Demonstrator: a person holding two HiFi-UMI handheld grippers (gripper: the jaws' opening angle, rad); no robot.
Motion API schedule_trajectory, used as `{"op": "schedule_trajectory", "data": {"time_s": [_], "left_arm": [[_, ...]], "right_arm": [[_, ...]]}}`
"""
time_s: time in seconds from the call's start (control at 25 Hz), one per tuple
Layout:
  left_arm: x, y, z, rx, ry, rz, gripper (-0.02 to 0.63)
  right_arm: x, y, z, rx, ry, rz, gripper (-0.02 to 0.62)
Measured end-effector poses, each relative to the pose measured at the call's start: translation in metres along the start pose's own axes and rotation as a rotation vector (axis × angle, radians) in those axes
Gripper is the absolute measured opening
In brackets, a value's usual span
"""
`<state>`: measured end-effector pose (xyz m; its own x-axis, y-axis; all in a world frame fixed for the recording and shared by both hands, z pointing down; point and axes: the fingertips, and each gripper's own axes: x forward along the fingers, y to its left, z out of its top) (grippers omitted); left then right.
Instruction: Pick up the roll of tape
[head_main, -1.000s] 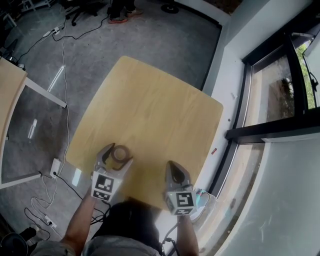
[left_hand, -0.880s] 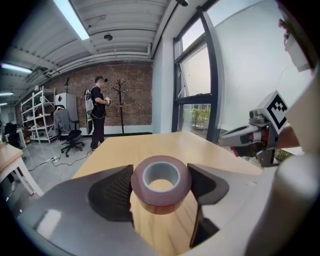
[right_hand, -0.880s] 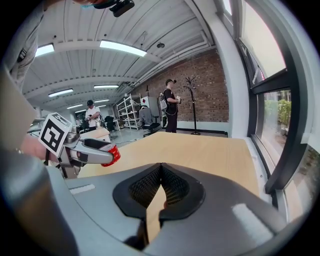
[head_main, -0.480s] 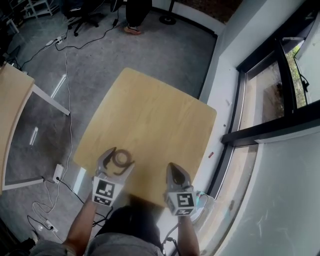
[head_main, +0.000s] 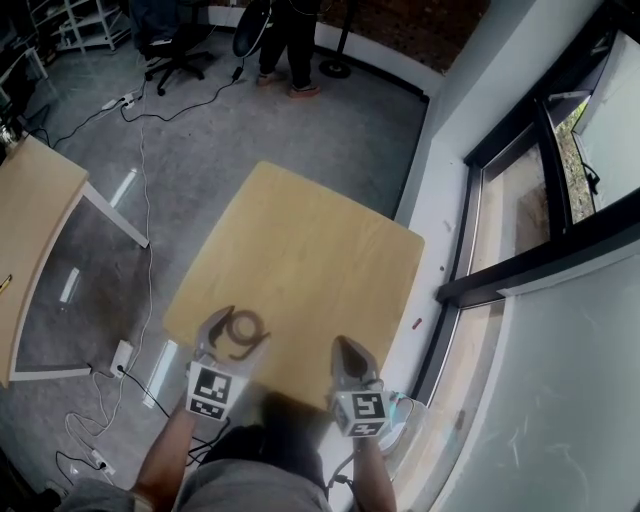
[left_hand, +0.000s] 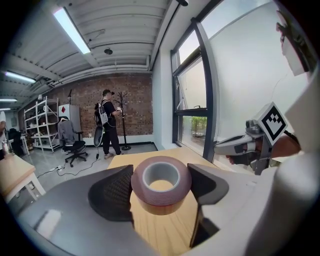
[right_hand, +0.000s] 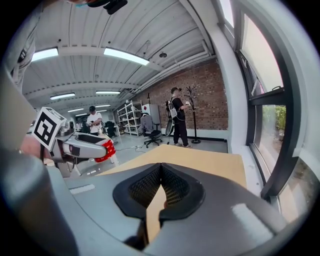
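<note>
A brown roll of tape (left_hand: 161, 184) with a grey core sits between the jaws of my left gripper (left_hand: 160, 187), which is shut on it and holds it in the air above the wooden table (head_main: 300, 250). In the head view the tape (head_main: 242, 328) shows at the left gripper (head_main: 233, 335) near the table's near left corner. My right gripper (head_main: 350, 355) hovers over the near edge of the table; in the right gripper view its jaws (right_hand: 160, 190) meet at the tips with nothing between them. The right gripper (left_hand: 250, 142) also shows at the right of the left gripper view.
A second wooden table (head_main: 35, 220) stands at the left. Cables and a power strip (head_main: 120, 355) lie on the grey floor. A window sill (head_main: 480, 300) runs along the right. A person (head_main: 295, 40) stands beyond the table, near an office chair (head_main: 165, 40).
Both grippers have risen above the table, and the left one has carried the tape up with it. The table looks smaller and further below now.
</note>
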<state>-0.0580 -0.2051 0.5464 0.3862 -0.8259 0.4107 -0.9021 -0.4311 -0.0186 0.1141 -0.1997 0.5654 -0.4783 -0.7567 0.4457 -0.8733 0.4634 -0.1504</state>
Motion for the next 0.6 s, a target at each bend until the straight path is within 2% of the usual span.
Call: {"op": "schedule_trajectory", "data": {"time_s": [0.2, 0.36, 0.6], "left_arm": [[-0.023, -0.004, 0.016, 0.004, -0.02, 0.002, 0.339], [-0.038, -0.007, 0.027, 0.008, -0.035, 0.006, 0.339], [-0.06, -0.013, 0.048, 0.019, -0.071, -0.007, 0.339]], "right_arm": [[-0.018, 0.013, 0.015, -0.013, -0.02, 0.002, 0.012], [-0.029, 0.023, 0.04, -0.005, -0.095, -0.002, 0.012], [-0.047, 0.035, 0.054, -0.024, -0.131, 0.003, 0.012]]}}
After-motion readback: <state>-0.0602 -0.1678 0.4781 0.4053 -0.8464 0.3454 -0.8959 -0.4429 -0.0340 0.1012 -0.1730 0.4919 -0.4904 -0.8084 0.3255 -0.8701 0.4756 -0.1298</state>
